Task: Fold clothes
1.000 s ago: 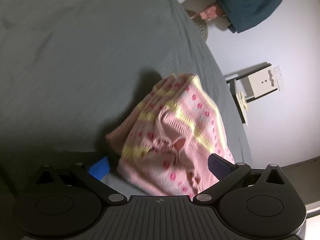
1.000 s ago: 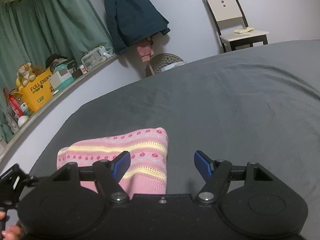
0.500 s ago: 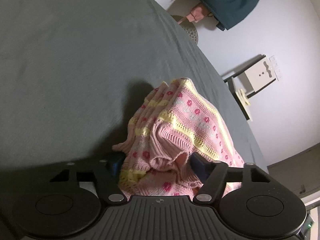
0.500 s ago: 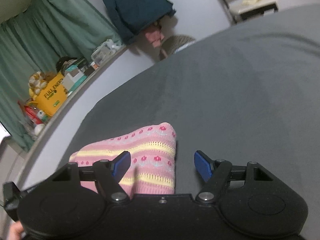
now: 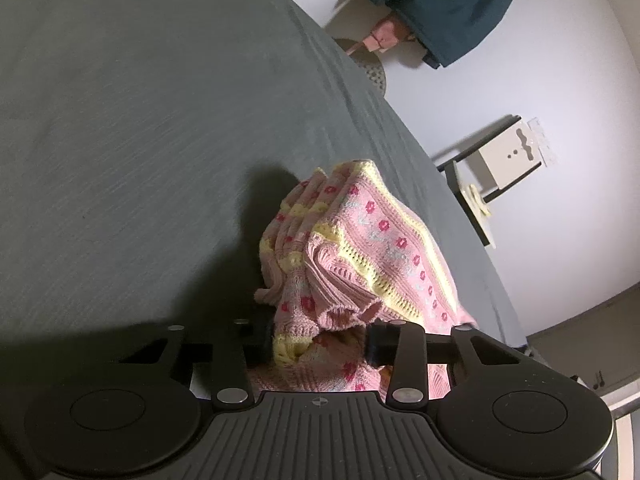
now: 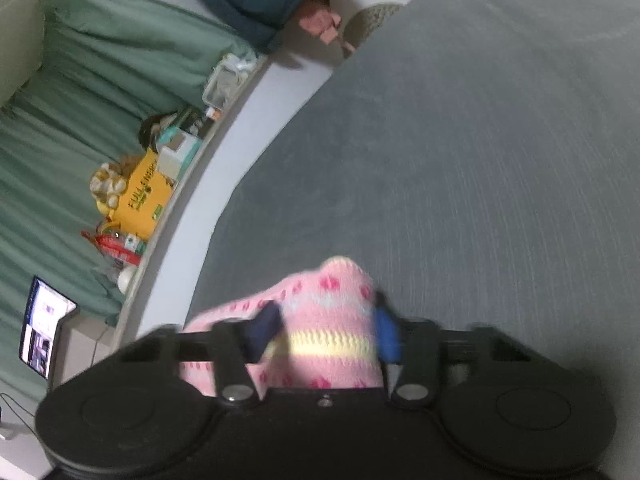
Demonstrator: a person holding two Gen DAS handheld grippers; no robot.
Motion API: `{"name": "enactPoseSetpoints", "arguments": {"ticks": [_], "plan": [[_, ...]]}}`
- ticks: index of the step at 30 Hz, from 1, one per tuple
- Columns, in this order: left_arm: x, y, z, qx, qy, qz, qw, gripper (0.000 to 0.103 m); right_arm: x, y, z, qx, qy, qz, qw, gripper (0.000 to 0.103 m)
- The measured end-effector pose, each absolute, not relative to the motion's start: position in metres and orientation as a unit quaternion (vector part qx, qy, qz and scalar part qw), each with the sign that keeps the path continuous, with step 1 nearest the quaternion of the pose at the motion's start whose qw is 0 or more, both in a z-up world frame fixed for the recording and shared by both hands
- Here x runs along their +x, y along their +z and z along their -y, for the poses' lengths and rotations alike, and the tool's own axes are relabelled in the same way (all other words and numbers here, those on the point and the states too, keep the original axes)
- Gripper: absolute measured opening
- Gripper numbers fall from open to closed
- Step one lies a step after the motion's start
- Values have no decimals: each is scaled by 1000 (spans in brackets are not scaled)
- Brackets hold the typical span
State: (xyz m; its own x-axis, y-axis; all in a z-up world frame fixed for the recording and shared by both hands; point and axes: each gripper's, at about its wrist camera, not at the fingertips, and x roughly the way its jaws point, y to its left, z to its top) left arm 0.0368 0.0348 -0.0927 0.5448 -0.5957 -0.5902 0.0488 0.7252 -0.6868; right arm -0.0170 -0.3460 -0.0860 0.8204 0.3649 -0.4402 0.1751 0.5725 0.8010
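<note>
A pink knitted sweater (image 5: 372,240) with yellow stripes and red flowers lies folded in a thick bundle on the grey bed (image 5: 140,120), close to its right edge. In the left wrist view my left gripper (image 5: 318,344) is shut on the bundle's near end, and the knit bunches up between its fingers. The right wrist view is blurred. There my right gripper (image 6: 327,332) is shut on another end of the sweater (image 6: 332,284), its blue pads (image 6: 386,334) pressing both sides. Behind it the grey bed (image 6: 480,140) stretches away.
A chair (image 5: 504,160) stands by the white wall past the bed's edge, with a dark teal jacket (image 5: 452,4) hanging further along. A ledge with a yellow box (image 6: 144,196) and clutter runs under green curtains (image 6: 80,80). A lit screen (image 6: 44,320) sits low on the left.
Both grippers have moved in on the sweater and their fingers have narrowed from wide open to gripping it. The right wrist view has tilted and dropped toward the bundle.
</note>
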Motion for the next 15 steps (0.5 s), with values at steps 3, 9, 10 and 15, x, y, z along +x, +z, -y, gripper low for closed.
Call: {"name": "enactPoseSetpoints", "arguments": {"ticks": [3,9,10,15], "plan": [[35,-85,-28,-287,-208,-423,834,38,-23,-87,341,472,45,-275,836,28],[30,-49,-1,-230,-250,-386,858,38,-38,-55,348,441,51,-250,860,24],[28,-43,10,-219,-260,-382,859,38,-40,-47,352,431,52,-248,866,24],[15,-27,94,-184,-313,-367,856,36,-64,-8,410,405,14,-232,884,24]]}}
